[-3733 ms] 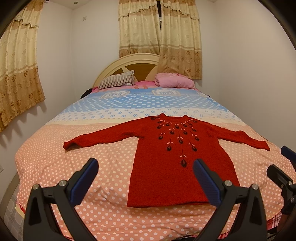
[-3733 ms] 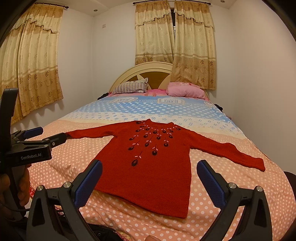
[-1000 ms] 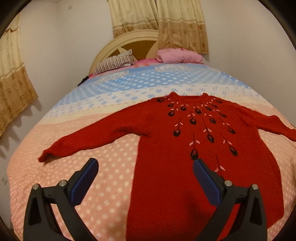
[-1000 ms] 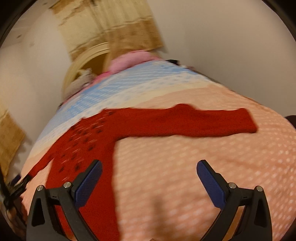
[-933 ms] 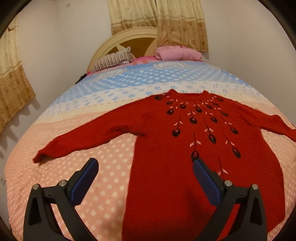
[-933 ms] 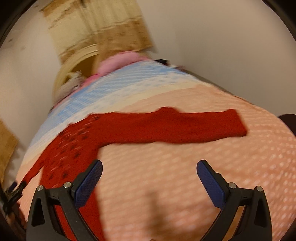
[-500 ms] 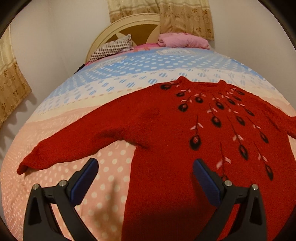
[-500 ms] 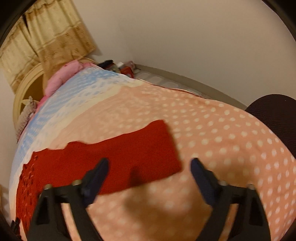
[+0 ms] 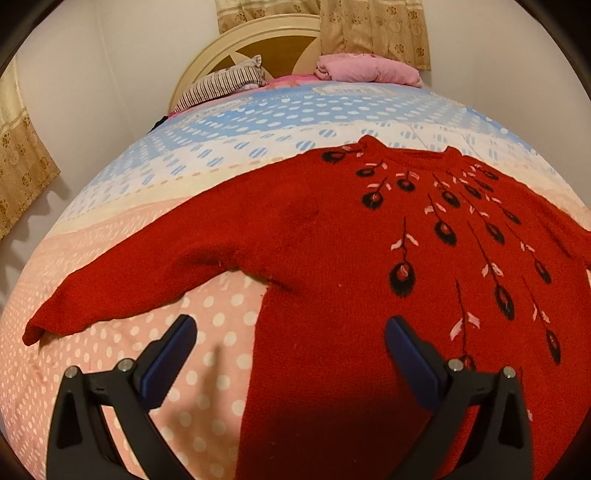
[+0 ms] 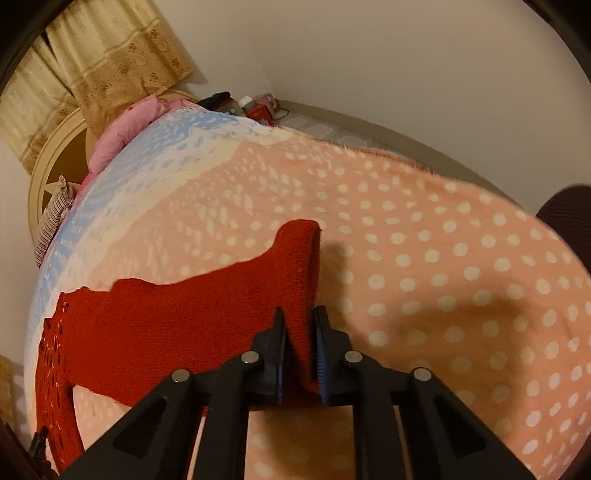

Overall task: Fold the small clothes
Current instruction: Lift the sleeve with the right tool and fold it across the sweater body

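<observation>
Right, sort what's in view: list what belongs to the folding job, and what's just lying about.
For the job:
- red sweater
- right tongs, closing on its sleeve cuff
- left tongs, open

Lying about:
- striped pillow
- pink pillow
- curtains
- polka-dot bedspread

The red sweater point(image 9: 332, 258) runs off the left wrist view at the bottom and right edges, so its hem and its far sleeve are cut off there. In the right wrist view the right gripper point(image 10: 299, 325) is closing on the sleeve cuff point(image 10: 301, 266), and the pinched part of the cuff is hidden between the pads. Small items point(image 10: 251, 105) on the floor beside the bed's head corner are too small to tell, and a dark shape point(image 10: 569, 214) is cut by the right edge.
</observation>
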`<action>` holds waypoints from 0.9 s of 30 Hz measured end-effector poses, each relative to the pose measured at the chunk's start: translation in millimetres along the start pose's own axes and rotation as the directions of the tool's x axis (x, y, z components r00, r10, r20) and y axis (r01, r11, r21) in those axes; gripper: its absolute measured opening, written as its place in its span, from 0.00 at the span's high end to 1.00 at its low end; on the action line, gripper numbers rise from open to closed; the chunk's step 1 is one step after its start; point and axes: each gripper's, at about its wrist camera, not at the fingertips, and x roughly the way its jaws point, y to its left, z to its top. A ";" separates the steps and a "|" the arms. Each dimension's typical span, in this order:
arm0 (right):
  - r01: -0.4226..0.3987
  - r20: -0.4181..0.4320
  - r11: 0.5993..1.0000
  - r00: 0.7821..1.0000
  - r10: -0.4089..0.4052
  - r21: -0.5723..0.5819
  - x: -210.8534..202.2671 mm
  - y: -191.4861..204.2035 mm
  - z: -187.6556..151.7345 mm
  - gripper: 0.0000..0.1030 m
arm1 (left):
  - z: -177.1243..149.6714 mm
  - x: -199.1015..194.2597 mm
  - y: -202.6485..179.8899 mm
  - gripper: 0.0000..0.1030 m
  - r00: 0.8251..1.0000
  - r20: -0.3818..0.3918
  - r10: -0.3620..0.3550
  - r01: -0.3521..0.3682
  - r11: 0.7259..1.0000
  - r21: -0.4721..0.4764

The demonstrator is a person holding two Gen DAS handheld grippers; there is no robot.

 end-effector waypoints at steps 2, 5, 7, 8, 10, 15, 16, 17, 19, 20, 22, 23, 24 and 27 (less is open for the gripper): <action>-0.022 0.037 1.000 0.999 0.022 -0.013 -16.8 10.1 6.8 0.89 | 1.2 -1.8 1.7 0.00 1.000 0.005 -0.002 0.002 1.000 -0.007; -0.055 0.080 0.997 0.995 0.058 -0.047 -41.3 31.0 16.7 0.89 | 2.4 -5.9 4.5 0.00 1.000 0.016 -0.009 0.009 1.000 -0.013; -0.071 0.106 0.994 0.991 0.080 -0.085 -59.3 50.1 22.2 0.90 | 3.0 -8.1 6.9 0.00 1.000 0.022 -0.014 0.015 1.000 -0.019; -0.085 0.120 0.990 0.988 0.098 -0.109 -70.9 63.1 25.8 0.90 | 3.3 -9.1 8.1 0.00 1.000 0.024 -0.018 0.018 1.000 -0.023; -0.103 0.139 0.984 0.983 0.123 -0.143 -87.3 82.1 29.5 0.90 | 3.3 -10.9 10.9 0.00 0.999 0.028 -0.027 0.028 0.999 -0.032; -0.149 0.166 0.955 0.967 0.195 -0.256 -128.5 146.9 33.2 0.90 | 0.6 -13.4 16.6 0.00 0.998 0.035 -0.046 0.047 0.998 -0.041; -0.155 0.167 0.950 0.964 0.205 -0.272 -132.5 156.8 32.9 0.90 | 0.5 -13.7 17.7 0.00 0.998 0.036 -0.047 0.049 0.998 -0.042; -0.165 0.166 0.941 0.961 0.221 -0.295 -138.3 170.9 32.0 0.90 | 0.0 -14.3 18.5 0.00 0.998 0.038 -0.047 0.049 0.998 -0.043; -0.182 0.165 0.923 0.954 0.249 -0.340 -149.6 198.6 28.8 0.90 | -0.2 -15.5 23.0 0.00 0.998 0.046 -0.047 0.049 0.998 -0.047; -0.189 0.164 0.914 0.951 0.261 -0.360 -154.5 210.8 26.8 0.90 | -0.8 -16.6 24.6 0.00 0.998 0.050 -0.046 0.048 0.998 -0.049; -0.203 0.161 0.893 0.944 0.287 -0.401 -163.6 238.7 24.1 0.90 | -0.9 -18.1 29.3 0.00 0.997 0.059 -0.043 0.046 0.998 -0.051; -0.211 0.158 0.881 0.940 0.302 -0.424 -168.7 253.0 21.6 0.90 | -0.9 -18.7 31.7 0.00 0.997 0.063 -0.041 0.044 0.998 -0.053; -0.220 0.155 0.869 0.936 0.315 -0.443 -172.4 266.7 19.1 0.90 | -0.7 -19.3 35.1 0.00 0.997 0.068 -0.040 0.044 0.997 -0.057; -0.236 0.143 0.834 0.927 0.348 -0.498 -180.3 305.3 11.1 0.90 | -1.5 -19.3 42.3 0.00 0.996 0.074 -0.042 0.047 0.997 -0.067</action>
